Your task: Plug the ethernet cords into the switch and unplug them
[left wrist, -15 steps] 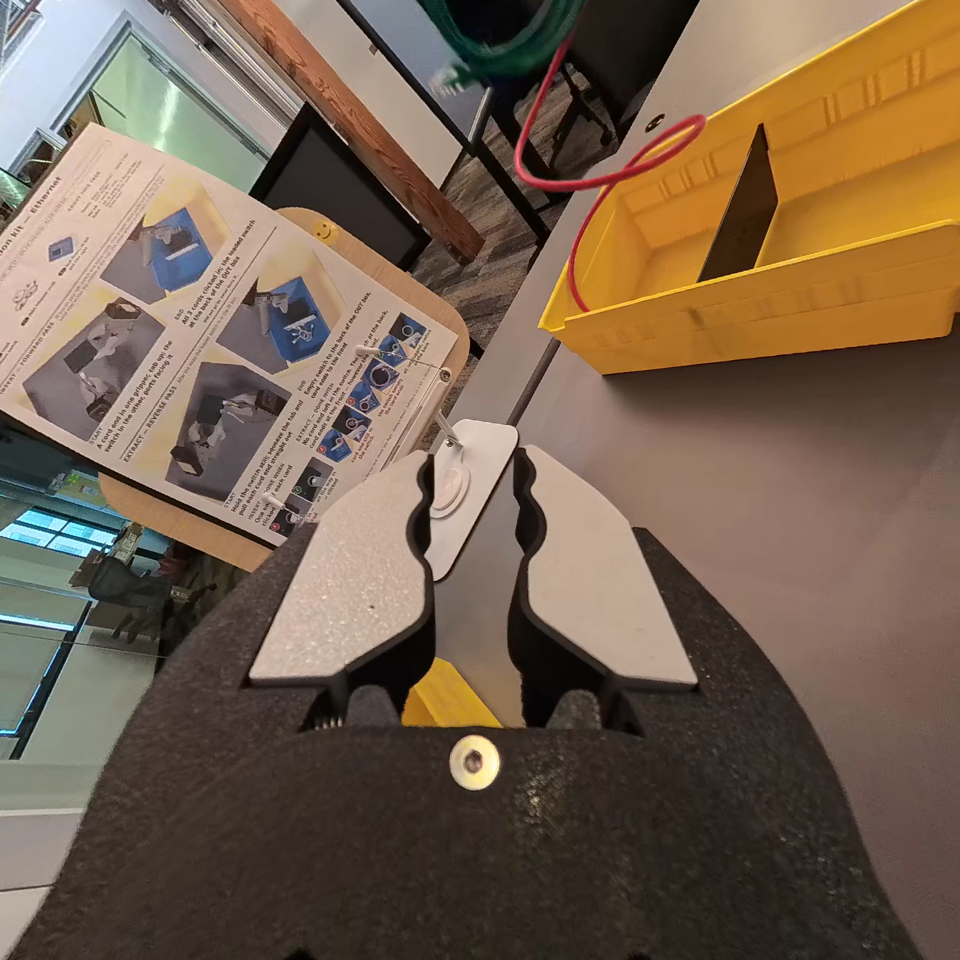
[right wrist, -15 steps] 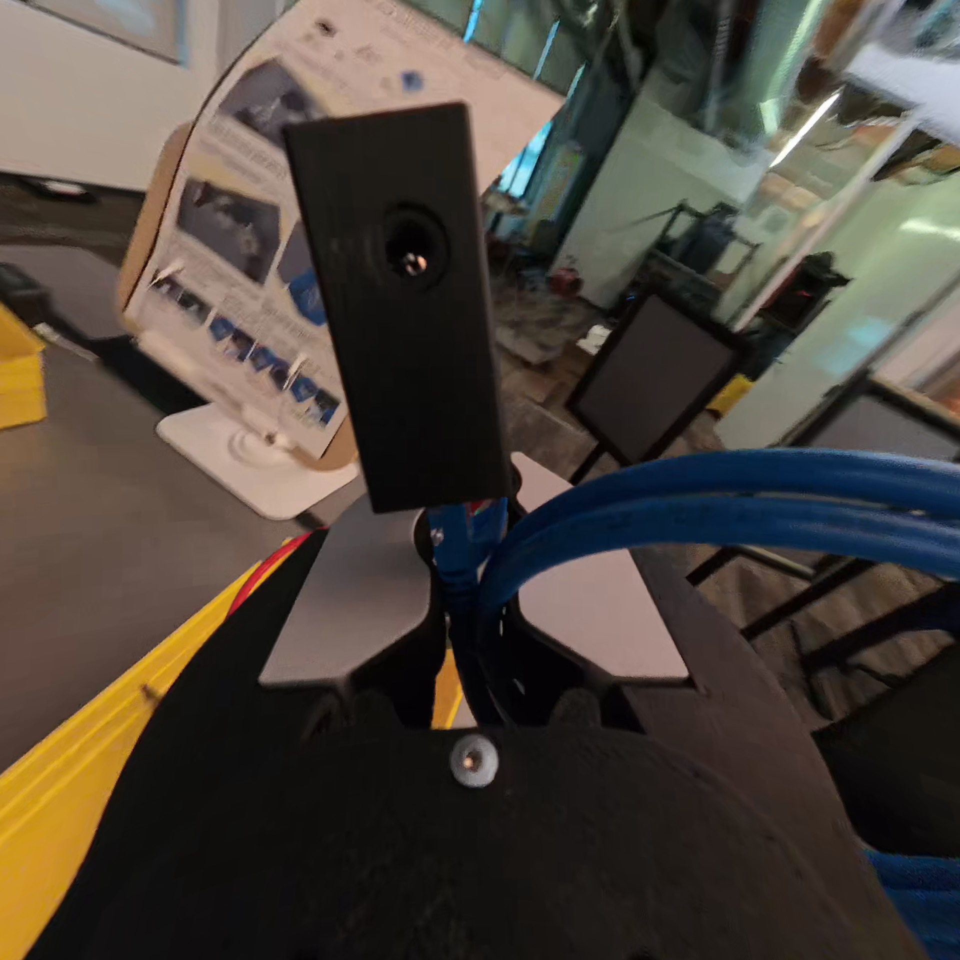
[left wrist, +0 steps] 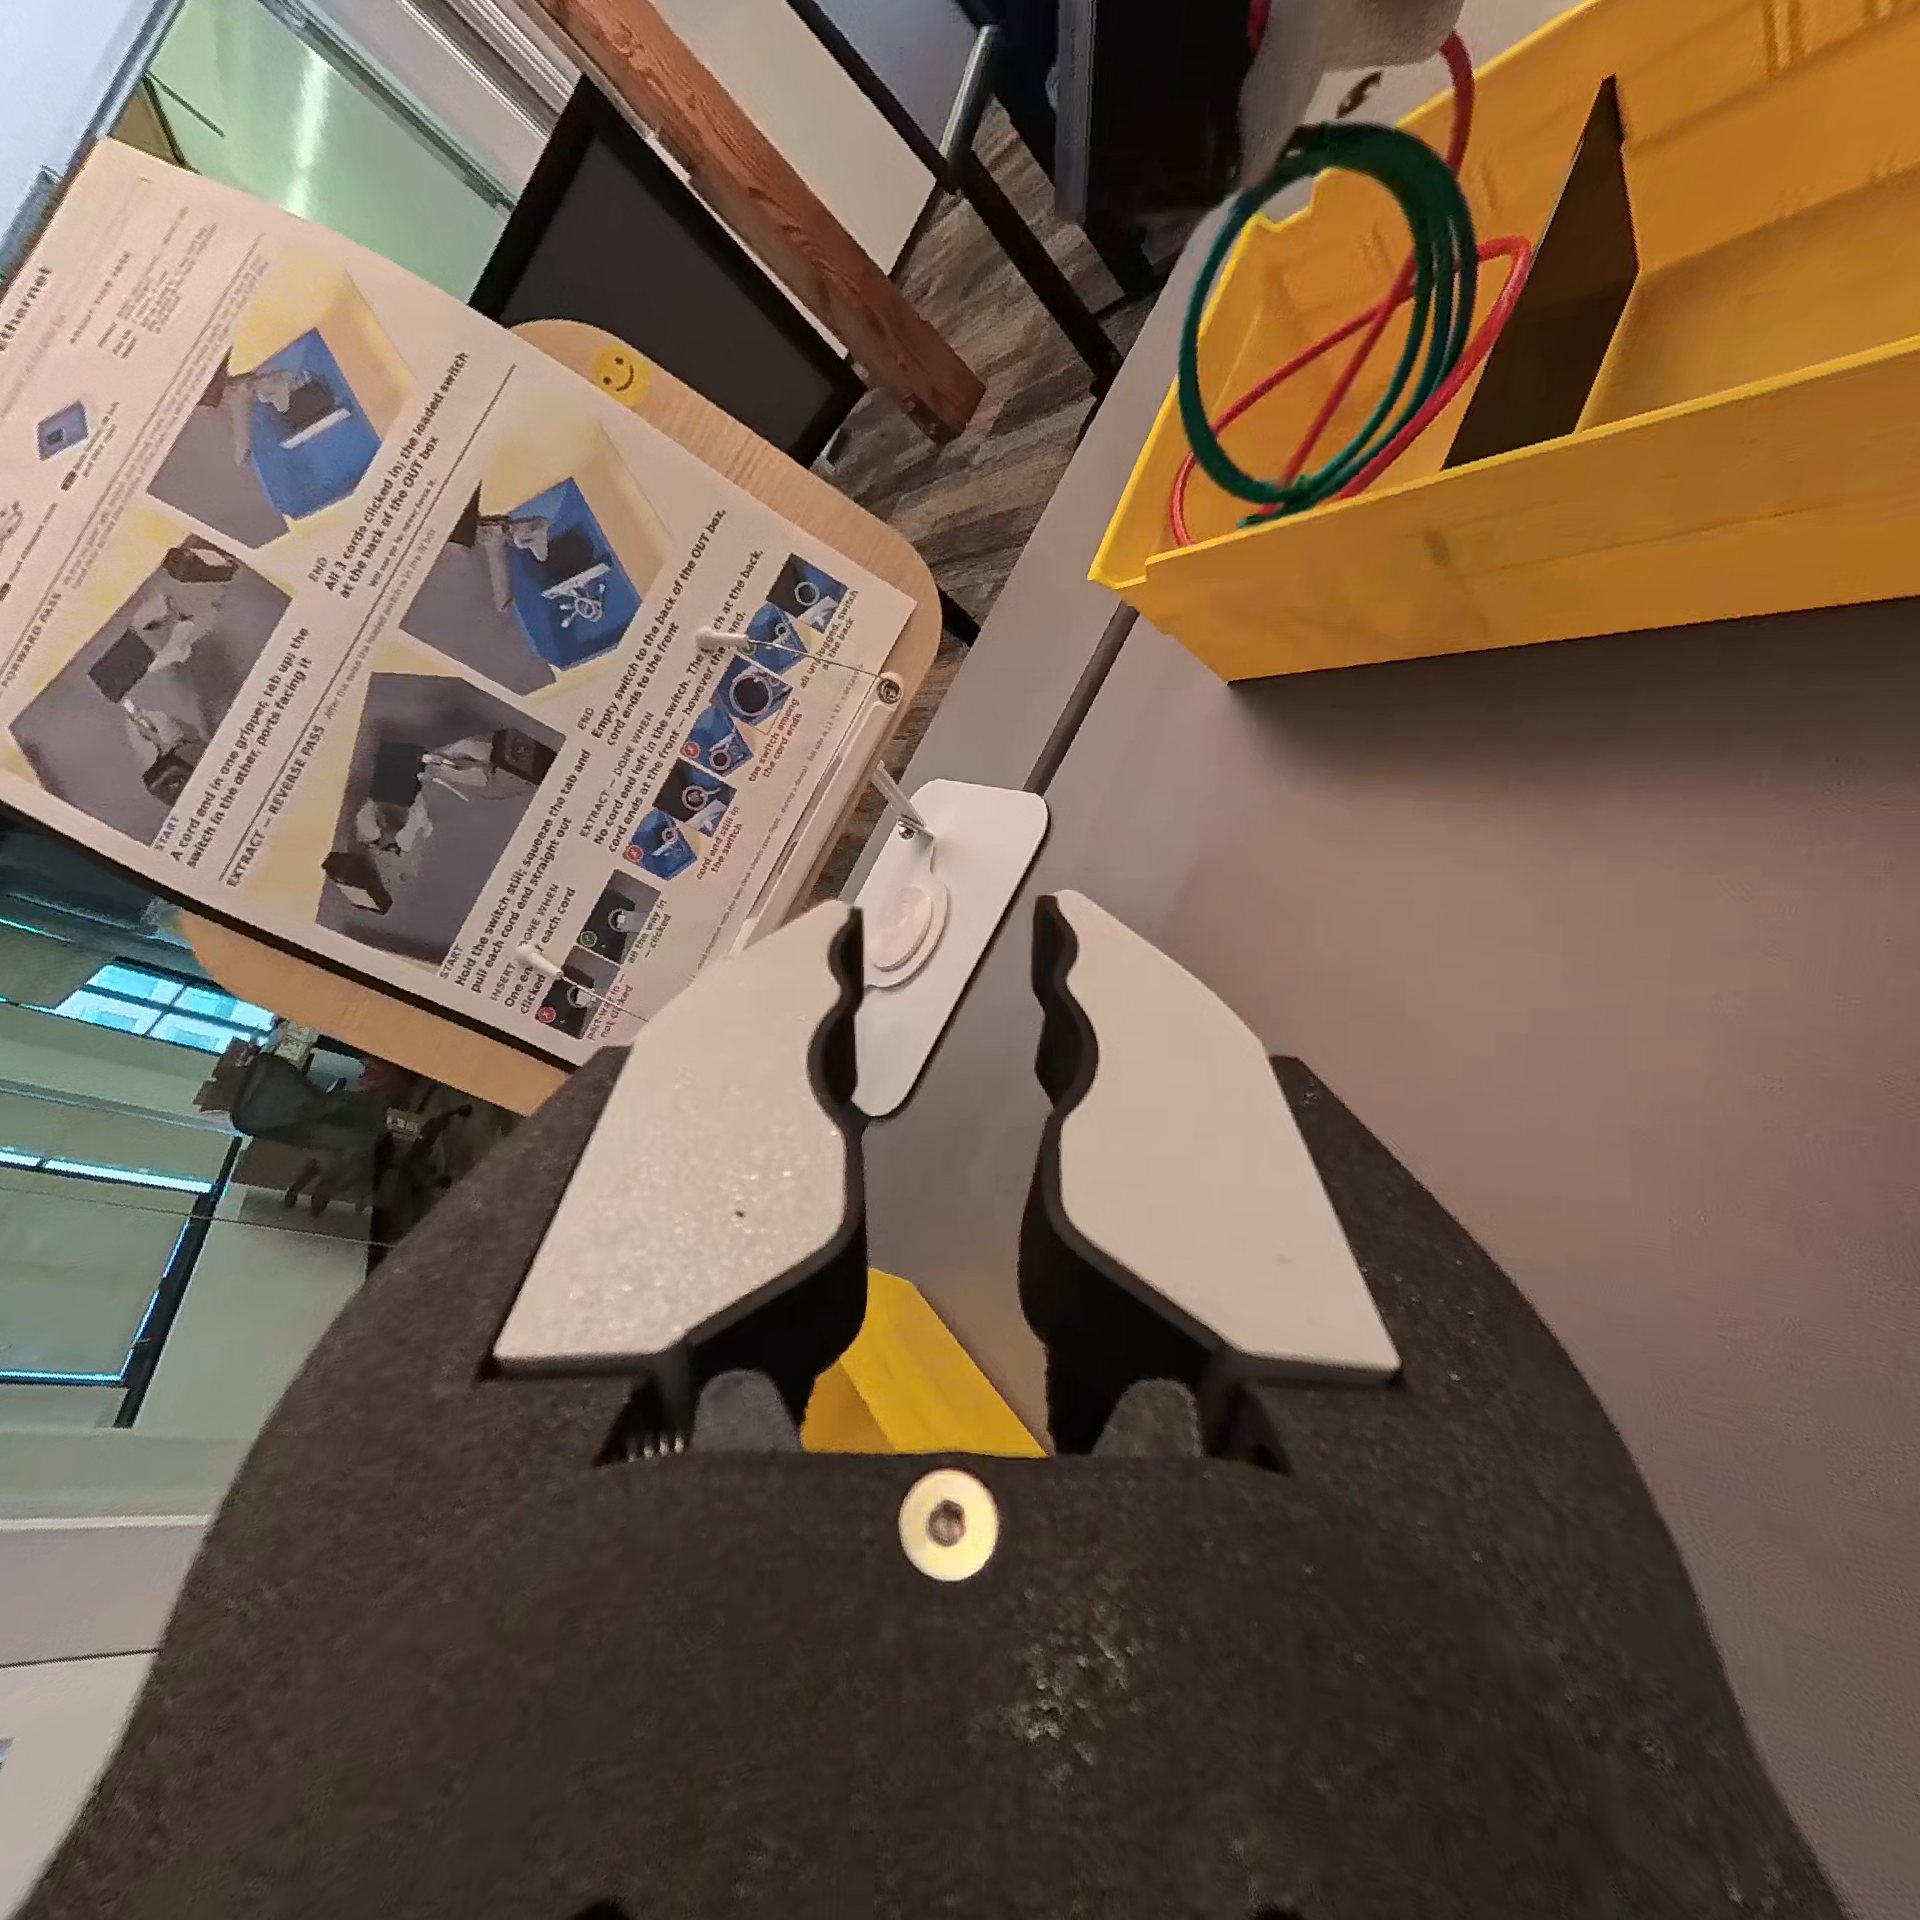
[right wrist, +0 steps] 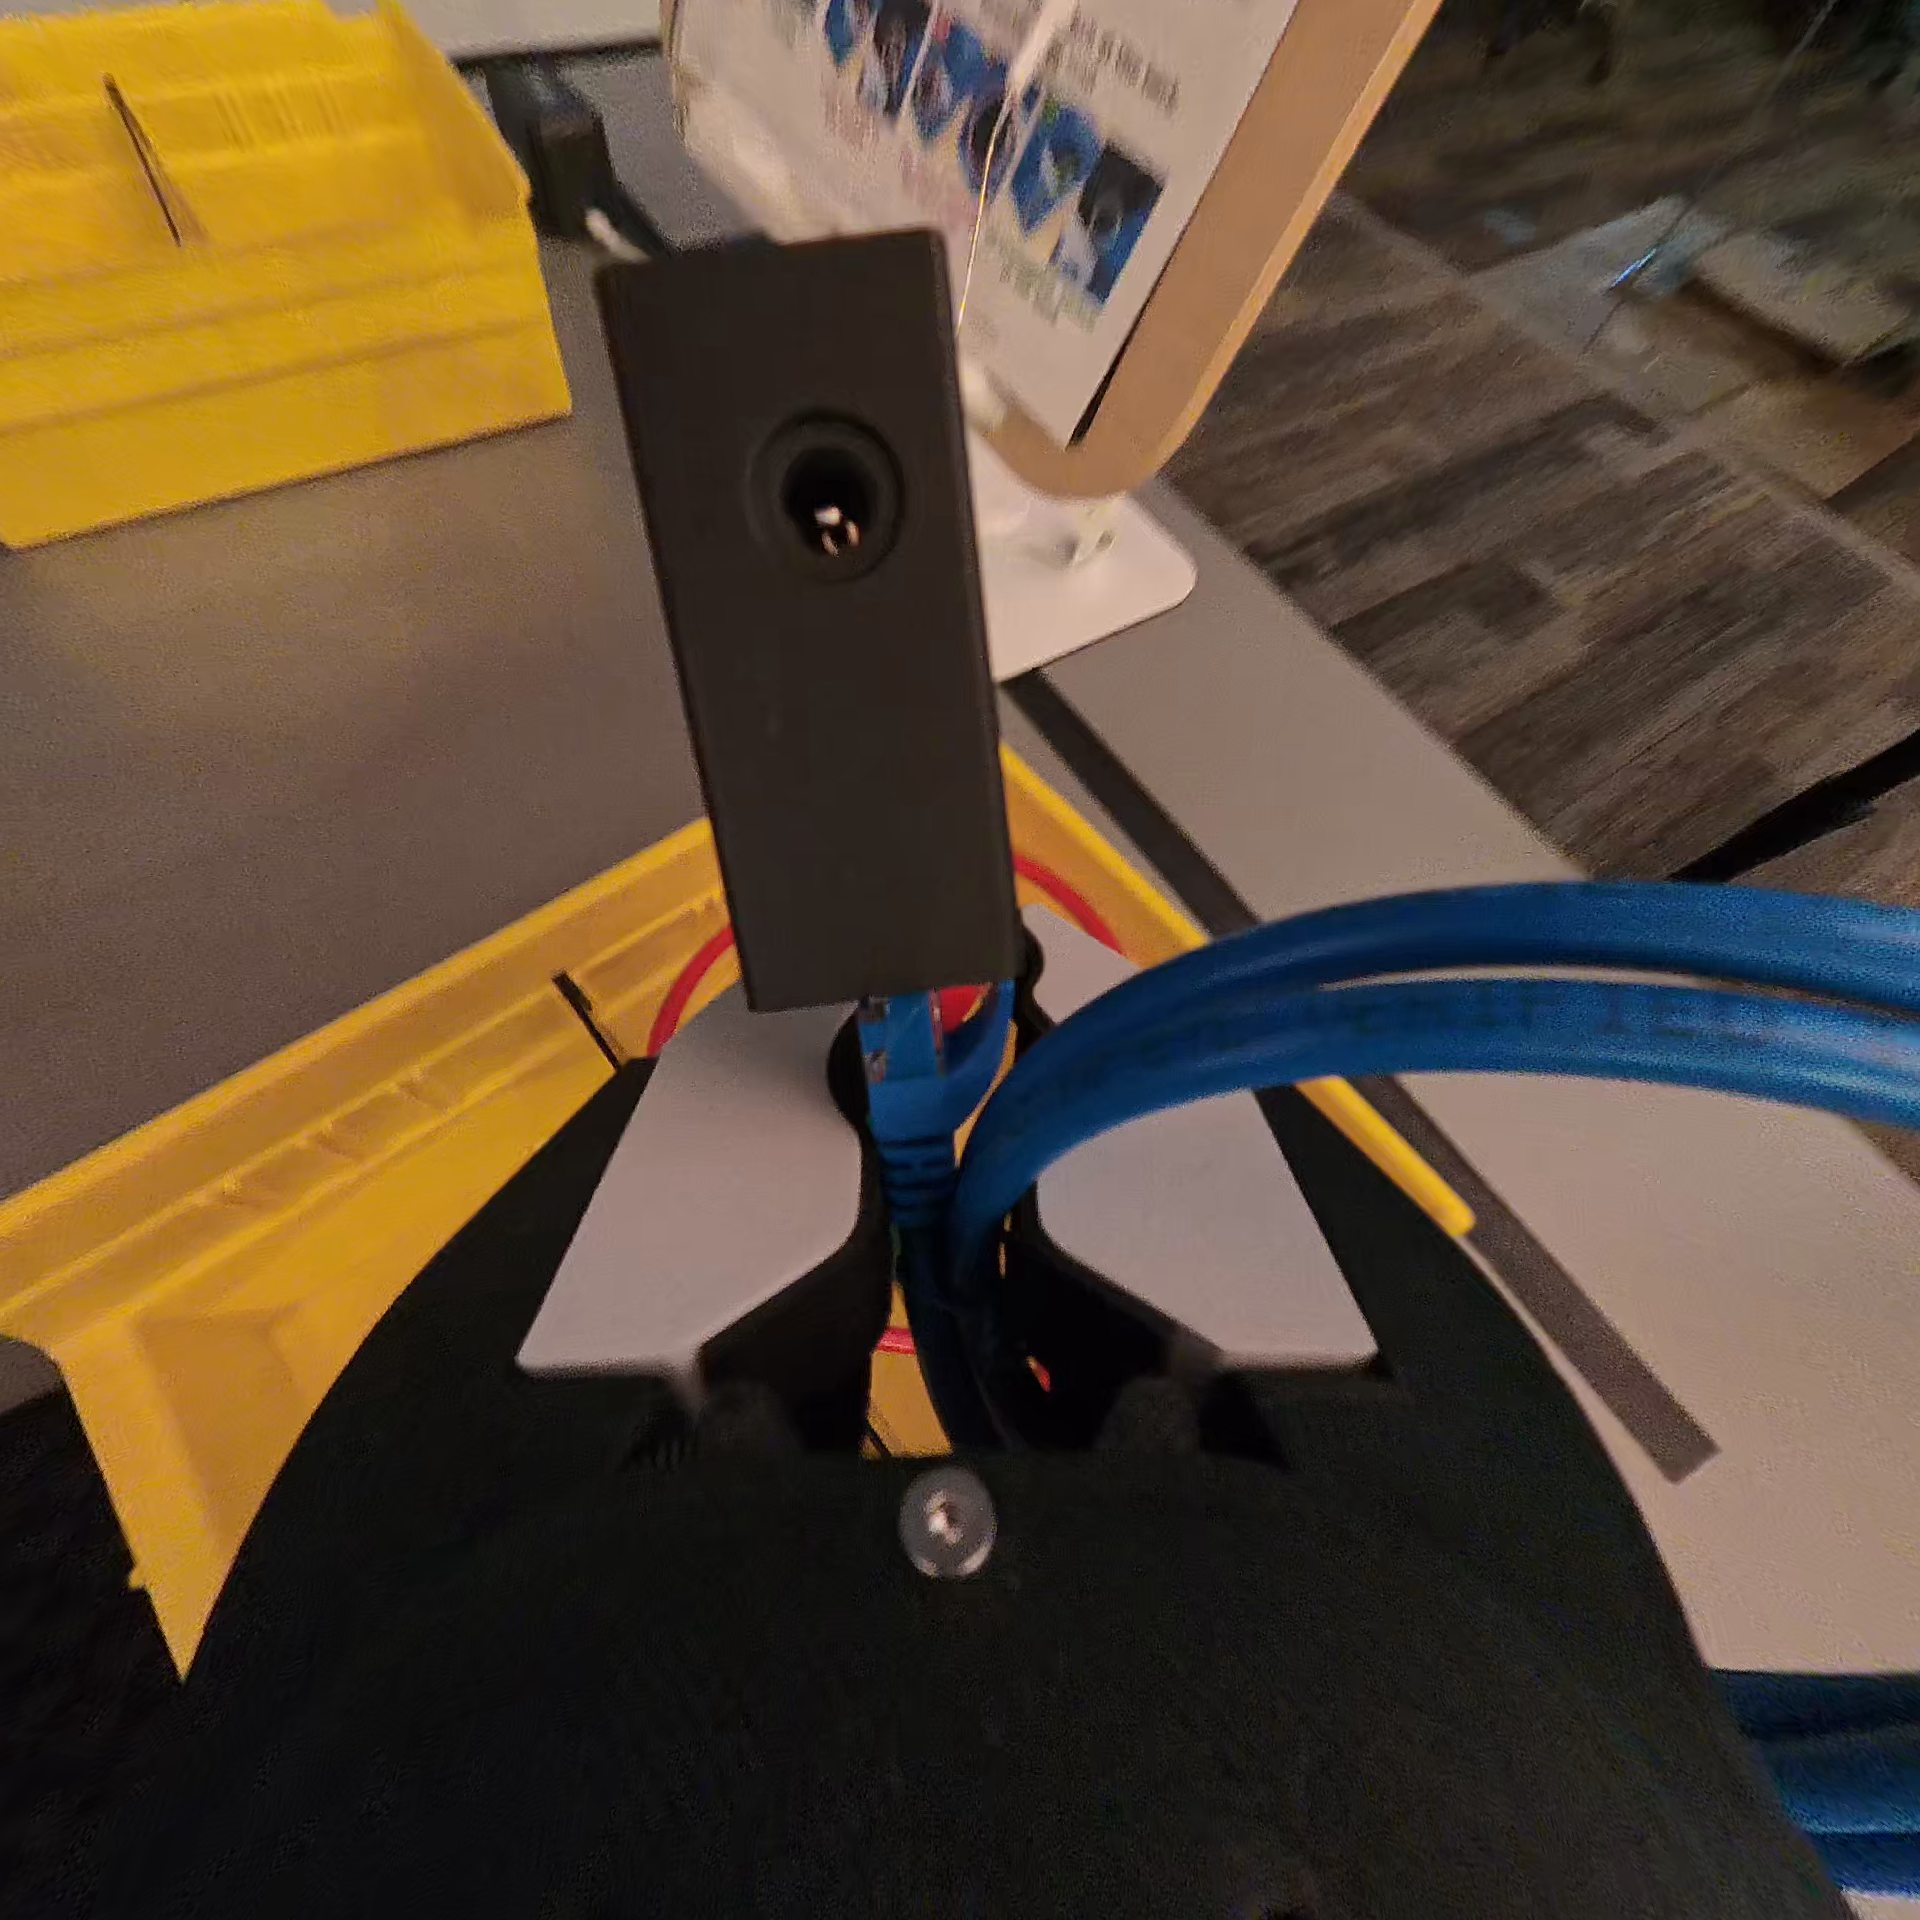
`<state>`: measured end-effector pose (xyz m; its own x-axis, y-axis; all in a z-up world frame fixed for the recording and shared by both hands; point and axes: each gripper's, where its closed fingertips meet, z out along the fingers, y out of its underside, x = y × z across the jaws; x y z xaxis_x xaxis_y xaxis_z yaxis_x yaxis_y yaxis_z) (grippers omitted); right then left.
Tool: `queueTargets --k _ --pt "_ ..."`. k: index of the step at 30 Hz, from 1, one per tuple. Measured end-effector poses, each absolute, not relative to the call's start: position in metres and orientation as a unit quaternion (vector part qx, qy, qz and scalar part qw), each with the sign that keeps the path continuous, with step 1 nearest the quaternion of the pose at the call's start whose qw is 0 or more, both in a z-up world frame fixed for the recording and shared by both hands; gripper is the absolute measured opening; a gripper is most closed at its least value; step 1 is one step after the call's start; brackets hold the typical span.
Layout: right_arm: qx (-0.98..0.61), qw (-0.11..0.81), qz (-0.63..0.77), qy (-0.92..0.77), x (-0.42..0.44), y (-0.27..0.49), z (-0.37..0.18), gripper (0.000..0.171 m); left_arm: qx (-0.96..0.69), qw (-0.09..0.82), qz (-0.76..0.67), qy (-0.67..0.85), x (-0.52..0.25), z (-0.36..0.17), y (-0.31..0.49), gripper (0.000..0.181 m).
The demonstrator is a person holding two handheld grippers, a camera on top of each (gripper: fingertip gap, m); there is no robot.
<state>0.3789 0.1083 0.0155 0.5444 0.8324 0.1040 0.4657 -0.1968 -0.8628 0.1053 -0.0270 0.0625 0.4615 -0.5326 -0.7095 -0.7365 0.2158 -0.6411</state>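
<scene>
My right gripper (right wrist: 930, 1039) is shut on the plug end of a blue ethernet cord (right wrist: 1455, 997). The plug (right wrist: 909, 1081) sits in the underside of a black switch (right wrist: 821, 623), which stands up past the fingertips with its round power socket facing me. The cord loops off to the right. My left gripper (left wrist: 945, 914) is open and empty above the grey table (left wrist: 1507, 1039). A green cord coil (left wrist: 1340, 312) hangs over a yellow bin (left wrist: 1558, 582) that holds a red cord (left wrist: 1496, 270).
An instruction board (left wrist: 416, 623) on a white stand base (left wrist: 977, 831) stands at the table edge. A black divider (left wrist: 1548, 291) splits the far bin. A near yellow bin (right wrist: 312, 1143) with a red cord (right wrist: 686, 977) lies under my right gripper; another bin (right wrist: 260, 312) is behind.
My left gripper's jaws have opened wider. The green coil has come down over the yellow bin. My right gripper has tilted down with the switch and blue cord, over the near bin.
</scene>
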Motion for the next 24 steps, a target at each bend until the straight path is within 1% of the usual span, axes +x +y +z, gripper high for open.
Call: queueTargets --k 5,7,11,15,17,18,21,24 --pt "-0.813 0.325 0.228 -0.427 0.375 0.121 -0.039 0.023 -0.625 0.573 0.096 0.522 0.108 0.053 -0.024 0.031" --pt "-0.823 0.318 0.261 -0.392 0.371 0.132 -0.035 0.023 -0.626 0.569 0.095 0.524 0.110 0.049 -0.023 0.031" --pt "-0.855 0.279 0.262 -0.349 0.381 0.148 -0.041 0.029 -0.628 0.562 0.097 0.529 0.112 0.044 -0.021 0.031" --pt "-0.868 0.278 0.265 -0.315 0.395 0.161 -0.043 0.031 -0.630 0.559 0.094 0.531 0.114 0.041 -0.021 0.031" --pt "-0.865 0.281 0.281 -0.305 0.399 0.162 -0.044 0.037 -0.630 0.557 0.095 0.533 0.114 0.040 -0.021 0.031" --pt "-0.865 0.290 0.278 -0.302 0.404 0.164 -0.045 0.042 -0.630 0.557 0.094 0.533 0.114 0.040 -0.021 0.031" --pt "-0.863 0.323 0.241 -0.306 0.421 0.168 -0.047 0.046 -0.629 0.559 0.089 0.533 0.115 0.042 -0.022 0.031" --pt "-0.854 0.359 0.196 -0.321 0.434 0.170 -0.043 0.046 -0.629 0.558 0.087 0.533 0.115 0.041 -0.022 0.031"
